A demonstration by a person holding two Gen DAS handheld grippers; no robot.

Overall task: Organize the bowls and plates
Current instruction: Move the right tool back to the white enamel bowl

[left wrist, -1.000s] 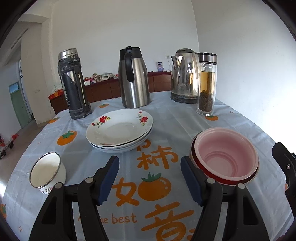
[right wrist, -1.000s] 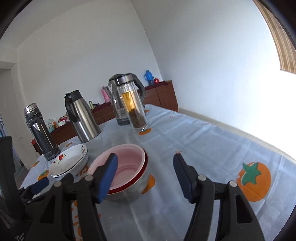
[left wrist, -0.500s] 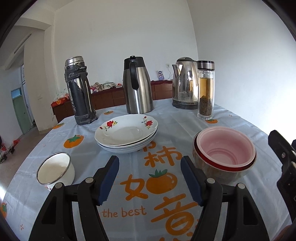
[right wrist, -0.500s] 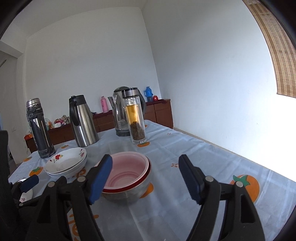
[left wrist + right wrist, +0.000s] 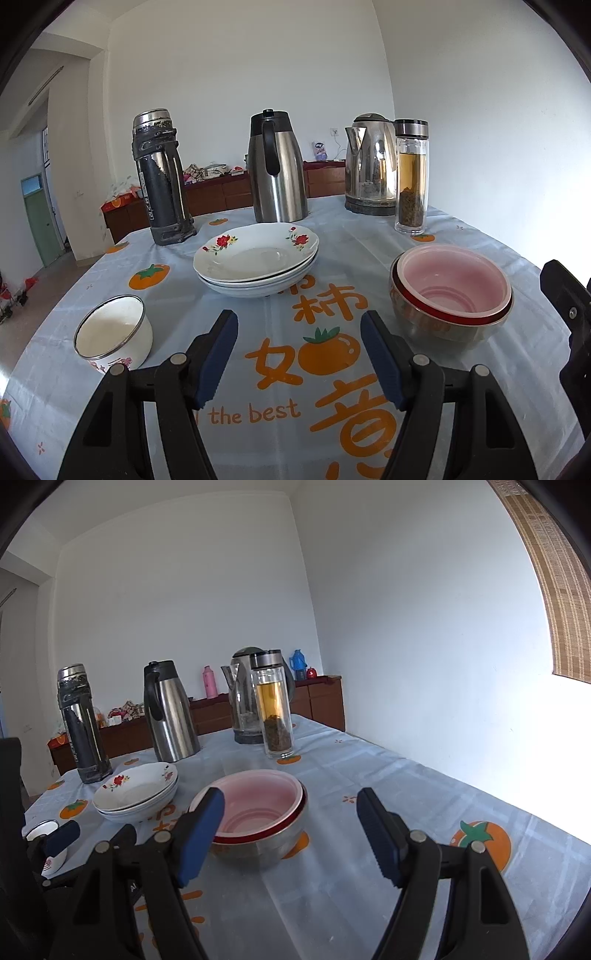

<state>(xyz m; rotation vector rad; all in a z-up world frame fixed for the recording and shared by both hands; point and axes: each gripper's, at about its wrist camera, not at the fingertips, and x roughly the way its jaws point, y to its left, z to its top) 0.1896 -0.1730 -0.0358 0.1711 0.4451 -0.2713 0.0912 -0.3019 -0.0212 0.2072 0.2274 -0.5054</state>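
Note:
A stack of white plates with red flowers point(image 5: 256, 258) point(image 5: 136, 792) sits mid-table. To its right stands a nest of bowls point(image 5: 452, 295) point(image 5: 258, 814): pink inside red inside steel. A small white enamel bowl point(image 5: 112, 334) point(image 5: 42, 830) rests at the near left. My left gripper point(image 5: 299, 354) is open over the printed cloth, between the enamel bowl and the bowl nest, holding nothing. My right gripper point(image 5: 291, 830) is open too, just in front of the bowl nest; its left finger overlaps the nest's near rim in the picture. The left gripper's fingertip point(image 5: 62, 836) shows at the far left of the right wrist view.
At the back stand a dark thermos point(image 5: 160, 177), a steel carafe point(image 5: 277, 166), an electric kettle point(image 5: 371, 164) and a glass tea bottle point(image 5: 410, 177). The tablecloth point(image 5: 424, 786) runs toward a wall on the right. A wooden sideboard point(image 5: 321, 701) lies beyond.
Both grippers drew back a little from the dishes and tilted up, so more wall shows. The right gripper's jaws stand slightly wider than a second ago. Nothing on the table moved.

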